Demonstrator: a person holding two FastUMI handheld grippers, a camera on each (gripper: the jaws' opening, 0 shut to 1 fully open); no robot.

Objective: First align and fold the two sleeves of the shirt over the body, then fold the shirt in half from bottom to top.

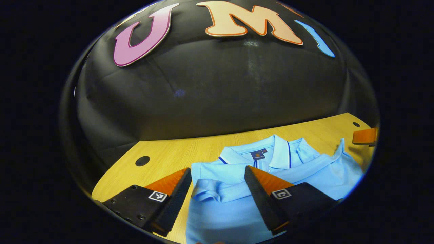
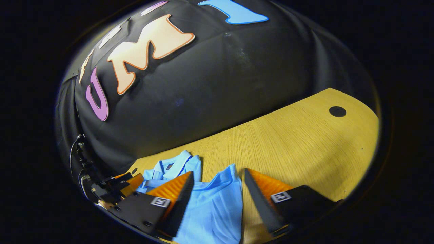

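Light blue polo shirt (image 1: 271,169) lies flat on the wooden table (image 1: 190,149), collar (image 1: 268,150) toward the table's far edge by the booth wall, so the bottom-to-top fold would run from the near edge toward the wall.

Left gripper (image 1: 217,193) hovers over the shirt's left shoulder area, fingers wide apart, nothing between them pressed. Left sleeve (image 1: 210,189) appears already folded in over the body: its cuffed edge sits bunched just between the open fingers. The gripper is probably placed here to let go of or tidy that fold; whether it touches the cloth cannot be told.

Right gripper (image 2: 217,193) is also spread open, holding nothing. It hangs over the shirt's right side, where the right sleeve (image 2: 225,184) sticks out toward the table's bare right part, its tip peaked up a bit. Right finger is over bare wood, left finger over the body, so the jaws straddle the sleeve edge; looks like a line-up for a pinch. Contact not clear.

The left gripper (image 2: 117,189) also shows far off in the right gripper view, at the shirt's other side.

Judgement: left sleeve done, right sleeve pending, half fold not yet begun. Risk: thin fabric may drag the body when the sleeve is pulled.
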